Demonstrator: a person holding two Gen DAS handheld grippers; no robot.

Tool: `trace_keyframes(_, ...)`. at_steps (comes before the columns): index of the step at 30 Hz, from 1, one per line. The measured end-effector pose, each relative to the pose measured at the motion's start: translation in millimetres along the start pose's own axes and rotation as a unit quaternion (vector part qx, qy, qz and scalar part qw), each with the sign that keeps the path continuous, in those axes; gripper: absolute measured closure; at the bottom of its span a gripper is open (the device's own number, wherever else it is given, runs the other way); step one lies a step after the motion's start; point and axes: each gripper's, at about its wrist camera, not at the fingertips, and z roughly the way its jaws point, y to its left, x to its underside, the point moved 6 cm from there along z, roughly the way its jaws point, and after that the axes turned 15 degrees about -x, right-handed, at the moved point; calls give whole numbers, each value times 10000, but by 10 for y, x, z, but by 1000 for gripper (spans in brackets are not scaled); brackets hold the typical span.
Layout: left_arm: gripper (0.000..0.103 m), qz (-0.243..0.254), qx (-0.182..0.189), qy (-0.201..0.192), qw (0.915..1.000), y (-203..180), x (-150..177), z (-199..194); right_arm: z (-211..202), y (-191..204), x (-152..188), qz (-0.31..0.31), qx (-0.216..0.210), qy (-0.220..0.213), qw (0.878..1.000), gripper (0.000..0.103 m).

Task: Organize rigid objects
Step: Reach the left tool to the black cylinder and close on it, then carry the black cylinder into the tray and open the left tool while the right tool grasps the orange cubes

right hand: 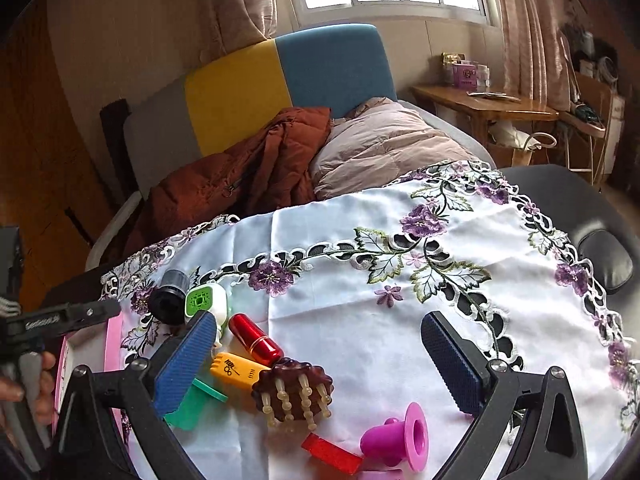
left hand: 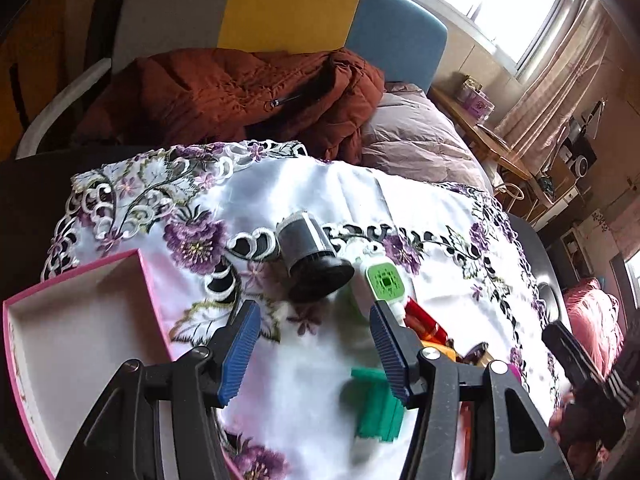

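Mostly small: red capsule (right hand: 256, 339), brown massager (right hand: 294, 388), magenta spool (right hand: 400, 436)

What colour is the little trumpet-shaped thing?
Bright pink trumpet-shaped thing; it shows best in the right wrist view.

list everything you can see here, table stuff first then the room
pink box: 1, pink rim, pale inside, left table edge
black cylinder: 1, black and grey, lying on the cloth
white device: 1, white with green face, beside the cylinder
red tube: 1, red and gold, lying
orange piece: 1, orange, touching the massager
brown massager: 1, brown with cream prongs
green piece: 1, green, nearest the left tongs
magenta flanged piece: 1, magenta, near edge
red flat piece: 1, red
tablecloth: 1, white with purple flowers
jacket: 1, rust, on the bed
left tongs: open, empty
right tongs: open, empty
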Motion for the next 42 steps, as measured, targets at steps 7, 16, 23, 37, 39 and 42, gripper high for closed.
trace_keyframes(7, 45, -385, 119, 539, 9977, -67, -362, 632, 9, 1, -19, -3, -47, -7, 10000, 0)
trace_keyframes(16, 59, -349, -2, 1013, 9942, -129, -312, 1060, 18, -72, -35, 181, -87, 11, 9998, 0)
trace_keyframes(23, 60, -186, -47, 624, 9979, -30, -104, 714, -31, -252, -73, 525, -45, -96, 9986, 0)
trace_keyframes(37, 60, 325, 212, -71, 9992, 13, 708, -357, 133, -433, 60, 1067, -283, 378, 9932, 4)
trace_keyframes(39, 60, 313, 264, -104, 9991, 64, 834, -479, 134, -437, 71, 1160, -451, 422, 9913, 6)
trace_keyframes(42, 60, 320, 271, -204, 9989, 138, 1011, -657, 114, -421, 106, 1481, -979, 528, 9827, 6)
